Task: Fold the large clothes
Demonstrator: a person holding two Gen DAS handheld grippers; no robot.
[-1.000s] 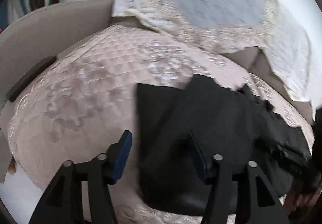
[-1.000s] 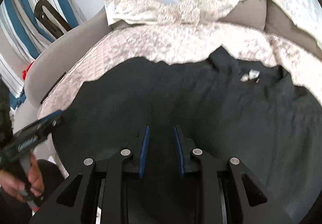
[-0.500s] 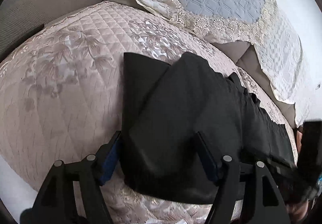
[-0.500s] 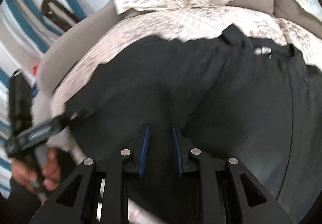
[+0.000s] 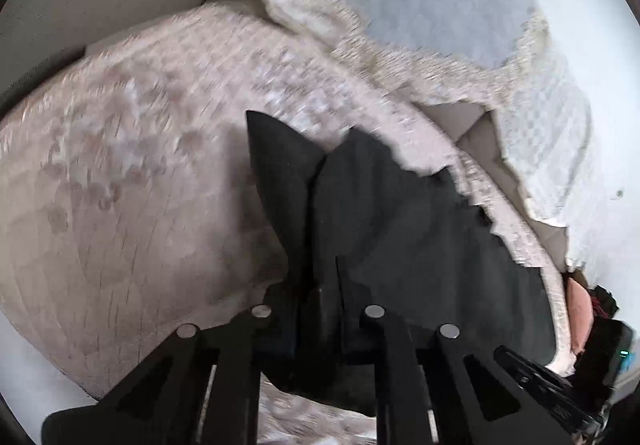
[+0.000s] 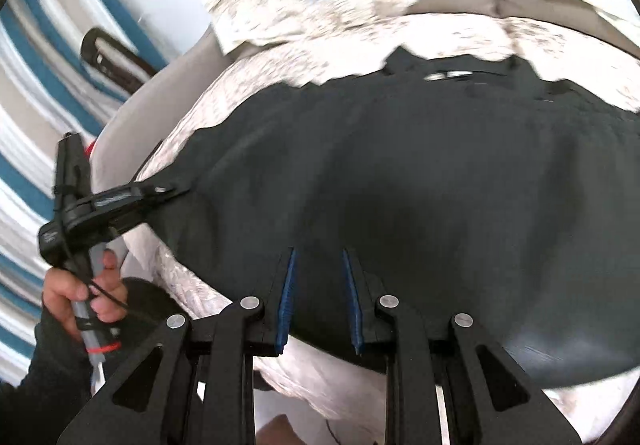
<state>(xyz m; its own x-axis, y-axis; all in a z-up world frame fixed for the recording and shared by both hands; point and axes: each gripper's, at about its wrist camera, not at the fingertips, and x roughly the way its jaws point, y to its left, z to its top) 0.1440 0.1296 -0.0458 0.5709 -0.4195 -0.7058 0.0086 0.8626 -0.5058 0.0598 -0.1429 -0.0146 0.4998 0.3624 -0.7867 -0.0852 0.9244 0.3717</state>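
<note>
2 claws (image 5: pixel 322 281) (image 6: pixel 318 297), 1 black garment (image 6: pixel 420 185)

No text, brand, number or sign can be read in either view. A pale marking runs along the black body of the left gripper (image 6: pixel 168 189), seen at the left of the right wrist view, but it is too blurred to make out. A small white tag (image 6: pixel 448 75) at the far edge of the black garment (image 6: pixel 420 173) is also illegible.

Black garment (image 6: pixel 420 181), spread wide on the quilted cover, one corner pinched up.
</note>
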